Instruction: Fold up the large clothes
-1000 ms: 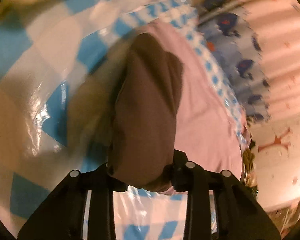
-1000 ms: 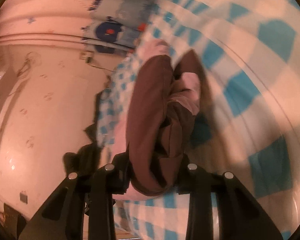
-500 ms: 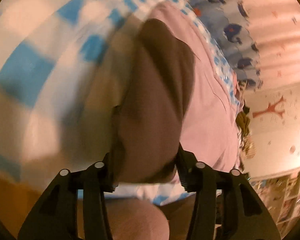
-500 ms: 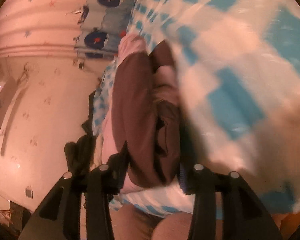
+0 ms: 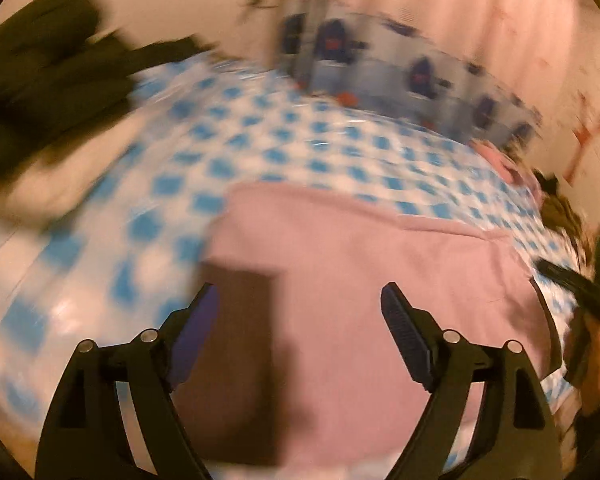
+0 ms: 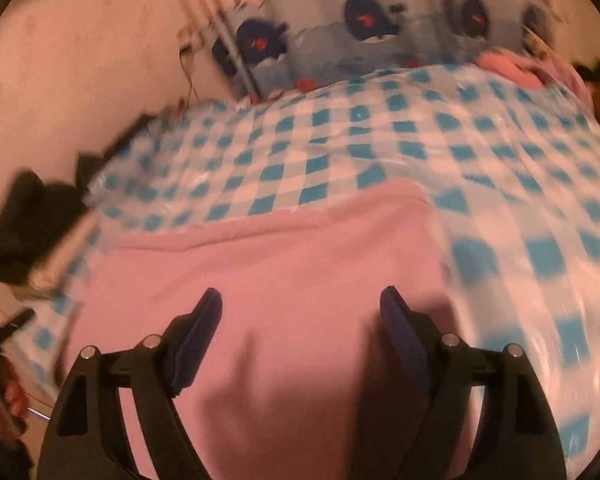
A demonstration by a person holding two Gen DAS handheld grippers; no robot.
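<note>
1. Nearest to us in the left wrist view, the left tongs (image 5: 300, 312) are spreading wider apart, with nothing pinched between their dark ribbed pads (image 5: 404, 336).
2. In the right wrist view, the right tongs (image 6: 300, 312) are likewise spreading apart and grip nothing; only cloth lies below the gap.
3. Under both pairs of tongs we see the large pink fabric garment (image 5: 380, 272) (image 6: 280, 264), lying flat on the bed with a straight far edge.
4. On its left part in the left view lies a dark brown rectangular section of cloth (image 5: 240, 320), just beside the left pad; blur keeps us from telling whether it is a sleeve or a panel.
5. At the right edge of the left view we see a hand (image 5: 592, 364) with the other black tool.
6. Beyond the garment stretches the glossy blue-and-white checked bed cover (image 5: 300, 152) (image 6: 380, 140).
7. On the far left of the cover lies a heap of black clothing (image 5: 48, 72) (image 6: 28, 224).
8. Farthest, a pale blue cushion with dark blue prints (image 5: 400, 72) (image 6: 360, 24) stands against the wall.
</note>
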